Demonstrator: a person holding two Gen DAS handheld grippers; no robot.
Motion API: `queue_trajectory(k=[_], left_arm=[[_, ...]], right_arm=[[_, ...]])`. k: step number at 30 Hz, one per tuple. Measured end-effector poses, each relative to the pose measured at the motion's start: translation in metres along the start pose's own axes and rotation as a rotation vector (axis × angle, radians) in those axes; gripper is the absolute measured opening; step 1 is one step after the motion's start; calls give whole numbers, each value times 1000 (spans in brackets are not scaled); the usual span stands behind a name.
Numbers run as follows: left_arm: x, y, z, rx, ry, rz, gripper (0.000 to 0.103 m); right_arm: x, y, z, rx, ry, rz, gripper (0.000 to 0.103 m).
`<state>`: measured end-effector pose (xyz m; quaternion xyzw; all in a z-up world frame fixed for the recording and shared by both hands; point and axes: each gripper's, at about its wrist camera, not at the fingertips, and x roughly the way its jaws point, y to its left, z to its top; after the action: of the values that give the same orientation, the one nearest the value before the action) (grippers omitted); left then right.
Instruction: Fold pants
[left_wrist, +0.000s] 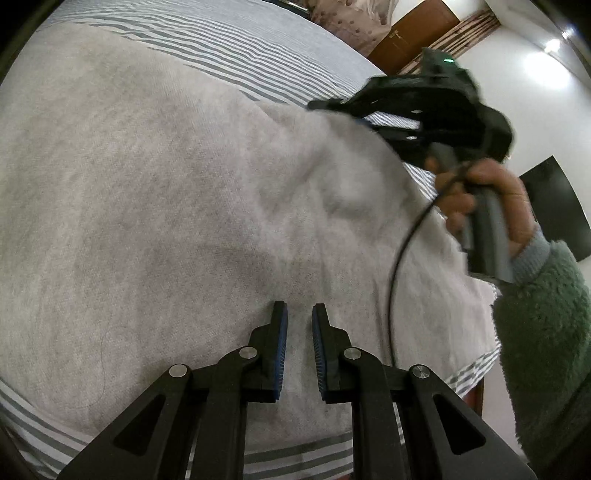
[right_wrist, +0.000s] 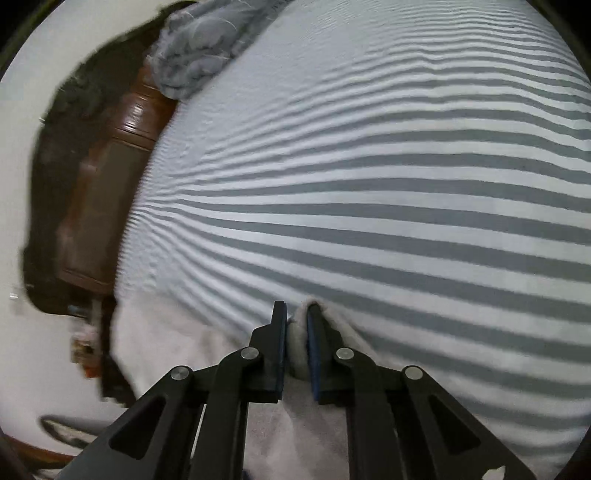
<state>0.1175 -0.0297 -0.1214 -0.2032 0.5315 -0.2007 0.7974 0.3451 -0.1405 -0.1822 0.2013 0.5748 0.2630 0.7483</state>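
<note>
While my right gripper (right_wrist: 297, 332) clamps a bunched edge of the pale grey pants (left_wrist: 166, 192) spread over the striped bedsheet (right_wrist: 406, 184), my left gripper (left_wrist: 299, 332) hangs nearly closed above the cloth, gripping nothing. Its cable (left_wrist: 399, 266) trails across the fabric; a wooden headboard (right_wrist: 99, 206) and crumpled blanket (right_wrist: 199, 48) lie beyond.

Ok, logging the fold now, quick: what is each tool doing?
Left tool: shut, nothing between its fingers, over the grey pants.
Right tool: shut on a bunched edge of the pants.
</note>
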Motion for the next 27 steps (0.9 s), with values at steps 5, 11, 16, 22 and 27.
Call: queue_trajectory(k=[5,11,16,22,27], left_arm=[[-1,-1,-4,16,-16,0,16],[-6,-1,-3,8,-7,4,16],[-22,-8,-9,73,-36,99,16],[-28,2,-19,66,-27,131,16],[-30,14,-21,14,-26,102,14]], right_arm=[[-2,-9,7,55,-16,11,10],[-49,11,-1,4,-121,-80,25],[-71,40,-30,-98,-122,-65,25],[-38,38,-39,-92,-77,-167,20],[-19,16,-23,-37,-93,-219,0]])
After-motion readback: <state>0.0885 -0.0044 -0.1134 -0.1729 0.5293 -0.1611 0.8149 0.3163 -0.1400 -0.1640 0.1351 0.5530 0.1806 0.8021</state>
